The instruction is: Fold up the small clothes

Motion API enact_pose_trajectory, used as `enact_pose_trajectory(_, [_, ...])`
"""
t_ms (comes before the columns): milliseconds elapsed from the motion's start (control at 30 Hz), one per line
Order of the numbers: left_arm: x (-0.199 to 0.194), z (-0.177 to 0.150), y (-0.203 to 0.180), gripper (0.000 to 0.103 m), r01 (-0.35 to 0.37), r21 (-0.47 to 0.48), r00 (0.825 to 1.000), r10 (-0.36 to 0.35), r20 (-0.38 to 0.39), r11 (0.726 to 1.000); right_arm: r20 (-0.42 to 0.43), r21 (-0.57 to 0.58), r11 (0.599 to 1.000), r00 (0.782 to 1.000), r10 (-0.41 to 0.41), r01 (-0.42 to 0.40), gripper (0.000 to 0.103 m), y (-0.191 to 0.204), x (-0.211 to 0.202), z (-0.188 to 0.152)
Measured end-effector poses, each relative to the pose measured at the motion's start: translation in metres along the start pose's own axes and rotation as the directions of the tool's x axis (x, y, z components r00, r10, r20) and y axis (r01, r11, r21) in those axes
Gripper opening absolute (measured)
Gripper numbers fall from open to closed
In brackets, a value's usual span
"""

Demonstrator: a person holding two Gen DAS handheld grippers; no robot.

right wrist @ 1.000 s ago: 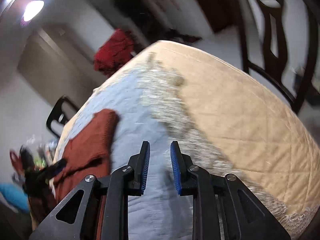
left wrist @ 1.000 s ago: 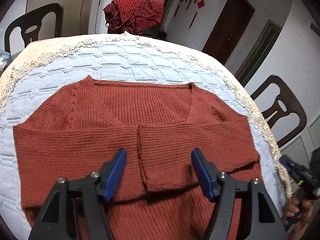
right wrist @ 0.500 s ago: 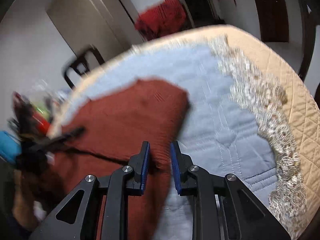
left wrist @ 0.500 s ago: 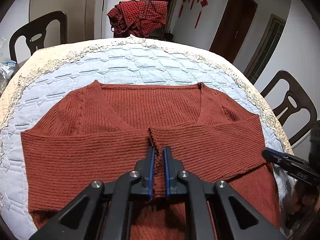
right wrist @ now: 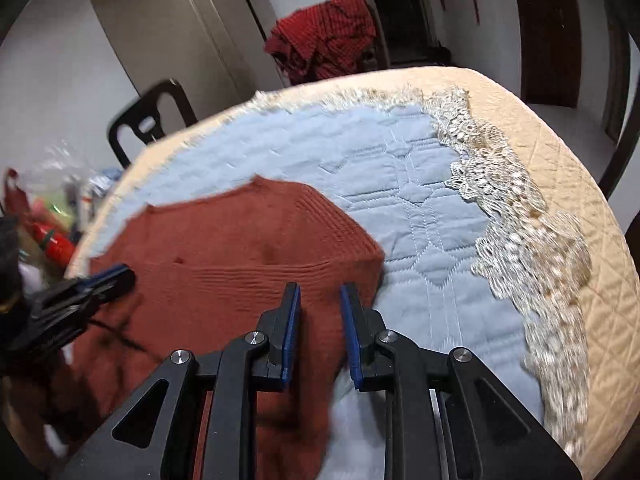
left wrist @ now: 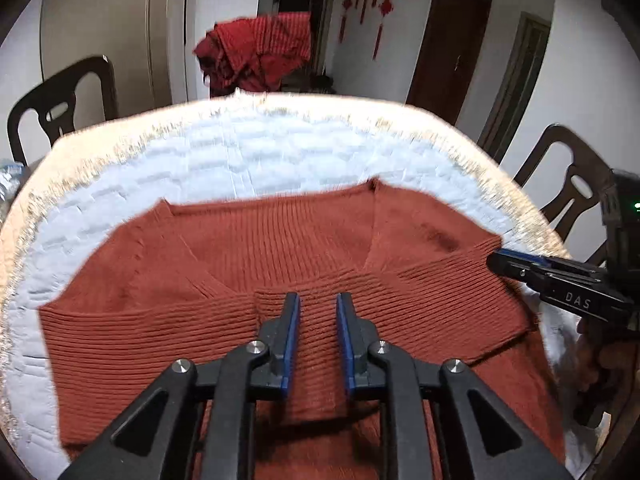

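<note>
Here, a rust sweater point(left wrist: 248, 264) spread flat on the blue quilt point(left wrist: 240, 160) of a round table point(right wrist: 560, 140), both sleeves folded across the chest. Left gripper point(left wrist: 317, 336) above the overlap of the sleeves, jaws a little apart and just reopened a touch, knit seen between them but no clear pinch. Right gripper point(right wrist: 319, 332) at the sweater's right edge, jaws narrowly parted, blurred cloth beneath; impossible to tell whether gripped. Beyond the table, red plaid cloth point(left wrist: 260, 52) over a chair.
</note>
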State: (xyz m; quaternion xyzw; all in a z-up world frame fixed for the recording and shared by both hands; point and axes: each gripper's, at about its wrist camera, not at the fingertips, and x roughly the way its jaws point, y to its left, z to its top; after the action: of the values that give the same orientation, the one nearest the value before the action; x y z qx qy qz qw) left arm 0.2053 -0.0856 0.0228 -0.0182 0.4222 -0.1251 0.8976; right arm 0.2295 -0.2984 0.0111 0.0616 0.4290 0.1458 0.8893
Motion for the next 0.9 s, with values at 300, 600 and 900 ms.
enact_pose_trajectory(300, [-0.010,-0.006,0.001,0.022,-0.006,0.001,1.000,0.006,0.001,1.000,0.021,-0.054,0.998,1.000,-0.015,0.016,0.021,0.013,-0.020,-0.011])
enact_pose_trajectory(600, [-0.025,-0.026,0.001,0.042,-0.038,0.002,0.999,0.038,-0.005,0.999,-0.027,-0.103,0.993,0.998,-0.061,0.058,0.021,0.026,-0.025,-0.038])
enact_pose_trajectory(900, [-0.067,-0.046,0.006,0.054,-0.037,-0.003,0.999,0.037,0.034,0.999,0.026,-0.119,0.993,1.000,0.007,-0.004,0.021,0.044,-0.073,-0.054])
